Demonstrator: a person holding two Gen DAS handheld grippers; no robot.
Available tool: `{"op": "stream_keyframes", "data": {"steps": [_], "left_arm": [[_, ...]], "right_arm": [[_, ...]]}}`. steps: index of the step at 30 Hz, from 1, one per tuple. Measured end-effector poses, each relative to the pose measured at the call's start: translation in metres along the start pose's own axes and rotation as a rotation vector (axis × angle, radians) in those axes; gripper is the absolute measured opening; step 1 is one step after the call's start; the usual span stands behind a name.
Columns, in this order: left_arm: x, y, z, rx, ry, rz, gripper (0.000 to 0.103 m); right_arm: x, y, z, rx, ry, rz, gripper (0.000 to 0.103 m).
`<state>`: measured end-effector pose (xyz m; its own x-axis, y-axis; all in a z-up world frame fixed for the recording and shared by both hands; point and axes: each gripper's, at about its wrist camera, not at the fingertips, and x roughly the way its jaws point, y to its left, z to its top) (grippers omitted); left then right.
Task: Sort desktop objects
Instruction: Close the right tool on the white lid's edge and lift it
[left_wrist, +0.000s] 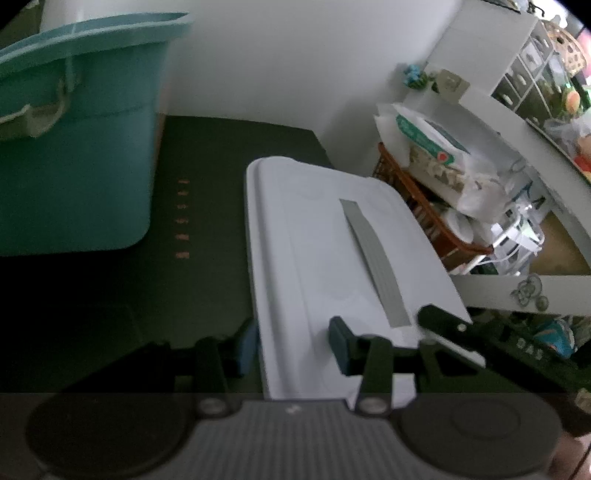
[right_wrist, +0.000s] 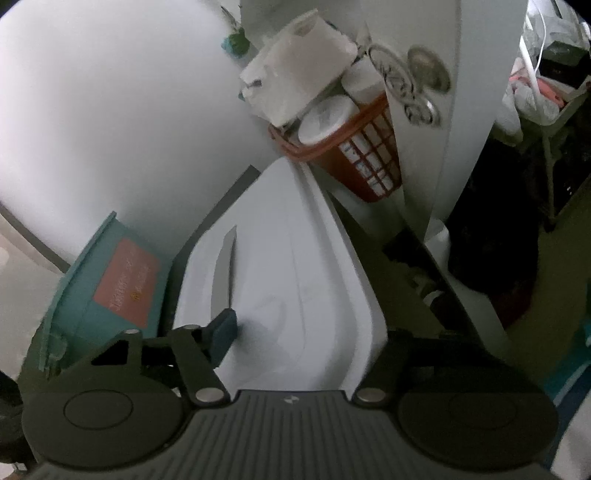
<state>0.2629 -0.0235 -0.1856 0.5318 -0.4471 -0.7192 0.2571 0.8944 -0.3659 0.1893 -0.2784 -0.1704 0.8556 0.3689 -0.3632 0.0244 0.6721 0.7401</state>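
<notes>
one knife (left_wrist: 373, 258), one white board (left_wrist: 295, 240)

No lettering is reading clearly anywhere. Ahead and left of the left gripper, a row of small orange characters (left_wrist: 182, 218) is showing on the dark mat (left_wrist: 207, 206), too blurred to read. Left of the right gripper, an orange label (right_wrist: 127, 280) on the teal bin (right_wrist: 79, 295) is carrying pale print, equally illegible.

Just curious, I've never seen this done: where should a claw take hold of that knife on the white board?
Probably by the black handle, coming from the board's near end: it is the thick end, and the thin, flat blade offers little to grip.
</notes>
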Motion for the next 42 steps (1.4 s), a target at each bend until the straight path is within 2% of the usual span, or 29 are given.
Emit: {"op": "stream_keyframes", "data": {"steps": [4,9,15,20,26,29,30,33,38,42], "left_arm": [[-0.003,0.002,-0.001,0.008,0.001,0.003,0.046],[-0.006,0.003,-0.002,0.006,-0.001,0.006,0.046],[-0.018,0.006,-0.004,0.011,-0.013,-0.004,0.044],[-0.024,0.009,-0.004,0.002,-0.029,-0.002,0.044],[-0.029,0.014,-0.005,-0.022,-0.032,-0.019,0.044],[-0.026,0.015,-0.005,-0.024,-0.014,-0.019,0.043],[-0.026,0.015,-0.005,-0.026,-0.015,-0.021,0.043],[-0.026,0.016,-0.003,-0.029,-0.021,-0.028,0.043],[-0.023,0.019,-0.003,-0.042,-0.020,-0.024,0.043],[-0.023,0.018,-0.002,-0.039,-0.021,-0.018,0.043]], "right_arm": [[-0.008,0.002,-0.002,0.003,-0.012,0.011,0.057],[-0.020,0.007,-0.004,-0.011,-0.030,0.033,0.044],[-0.033,0.016,-0.008,-0.030,-0.037,0.049,0.037],[-0.048,0.020,-0.010,-0.037,-0.035,0.050,0.035],[-0.059,0.030,-0.015,-0.068,-0.044,0.053,0.038],[-0.061,0.038,-0.018,-0.116,-0.078,0.067,0.042],[-0.061,0.041,-0.019,-0.139,-0.093,0.079,0.048],[-0.062,0.049,-0.021,-0.203,-0.134,0.087,0.053],[-0.053,0.042,-0.017,-0.163,-0.121,0.094,0.053],[-0.049,0.031,-0.012,-0.072,-0.096,0.145,0.053]]}}
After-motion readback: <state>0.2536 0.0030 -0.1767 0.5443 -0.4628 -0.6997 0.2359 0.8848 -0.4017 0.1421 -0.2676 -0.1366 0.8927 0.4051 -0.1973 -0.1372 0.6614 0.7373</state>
